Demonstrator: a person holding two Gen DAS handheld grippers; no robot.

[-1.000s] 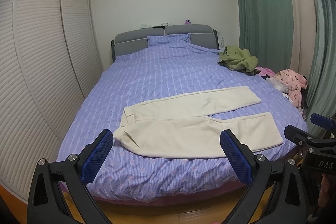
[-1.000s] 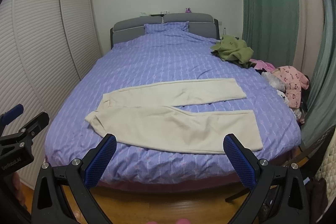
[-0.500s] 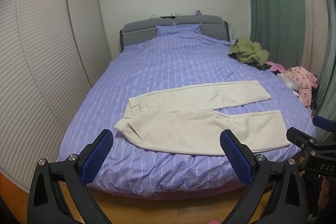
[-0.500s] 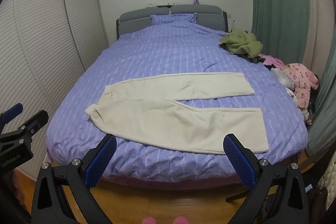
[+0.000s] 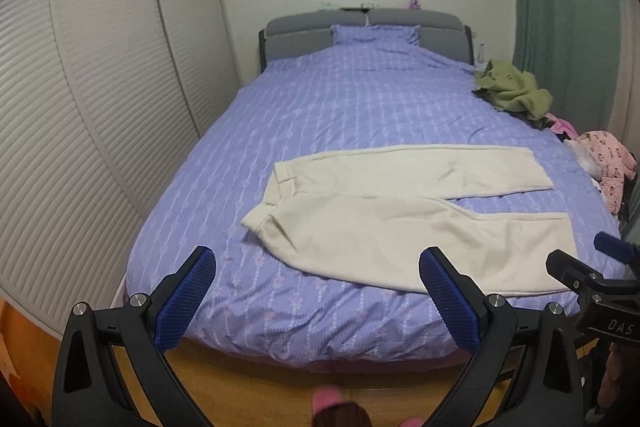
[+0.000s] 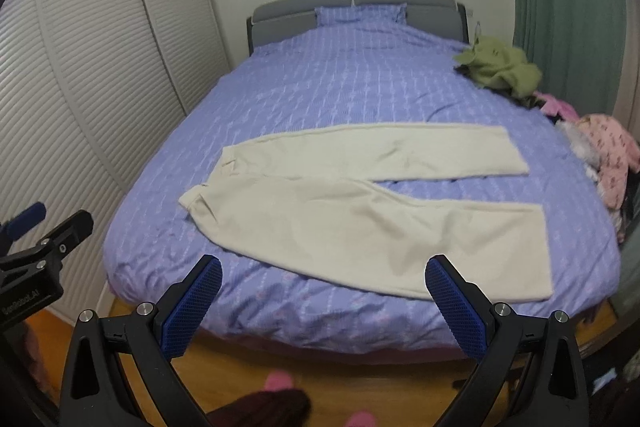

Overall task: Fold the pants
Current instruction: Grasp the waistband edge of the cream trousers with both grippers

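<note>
Cream pants [image 5: 404,211] lie flat on the purple bed [image 5: 360,107], waist to the left, both legs spread apart to the right; they also show in the right wrist view [image 6: 360,211]. My left gripper [image 5: 318,293] is open and empty, held off the bed's foot edge. My right gripper [image 6: 322,301] is open and empty, also short of the foot edge. The right gripper shows at the right edge of the left wrist view [image 5: 600,279]; the left gripper shows at the left edge of the right wrist view [image 6: 36,243].
A green garment [image 5: 512,91] and pink clothes [image 5: 604,159] lie along the bed's right edge. White slatted wardrobe doors [image 5: 80,107] stand on the left, green curtains [image 5: 560,7] on the right. Wooden floor [image 6: 320,367] and pink slippers [image 6: 280,383] are below.
Both cameras have shifted so the bed and pants sit further right and lower in view, and the view has turned toward the wardrobe. The pants have not moved. Both grippers stay open.
</note>
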